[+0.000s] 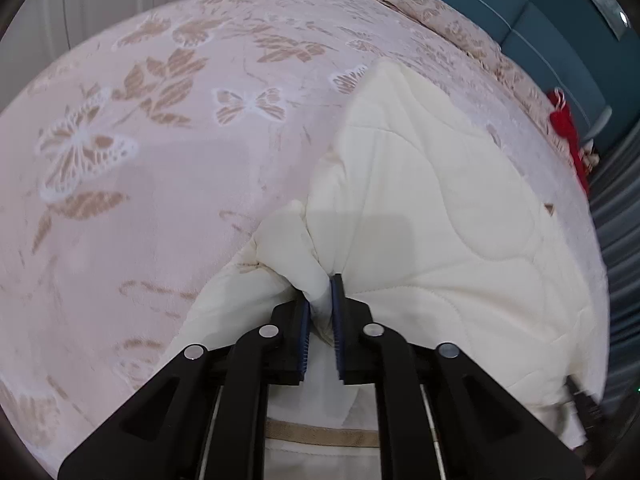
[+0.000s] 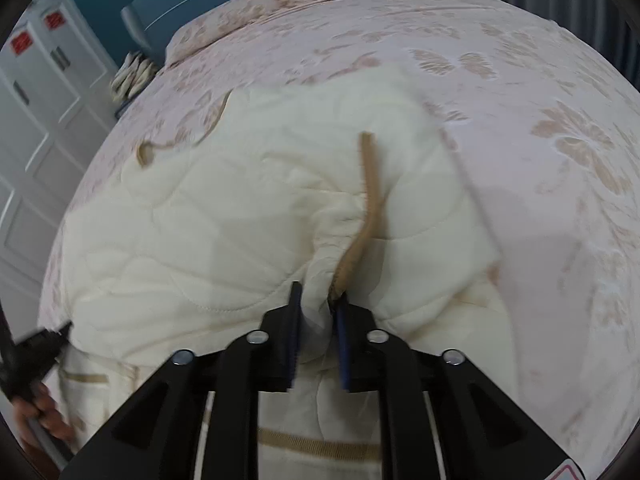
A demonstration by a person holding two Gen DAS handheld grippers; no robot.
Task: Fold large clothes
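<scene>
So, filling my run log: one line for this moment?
left gripper shut on cream quilted garment | right gripper shut on it | pink butterfly-print bedspread beneath

A home bedroom: a bed (image 1: 160, 160) under a butterfly-print cover, teal headboard (image 1: 540, 40) and white panelled wardrobe doors (image 2: 36, 120) beyond the fingers.

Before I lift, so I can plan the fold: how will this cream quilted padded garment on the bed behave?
The cream quilted padded garment will probably flop and sag: it bunches where the left gripper and right gripper pinch it. Its puffy padding suggests bulky but light. The loose tan drawstring may dangle.
</scene>
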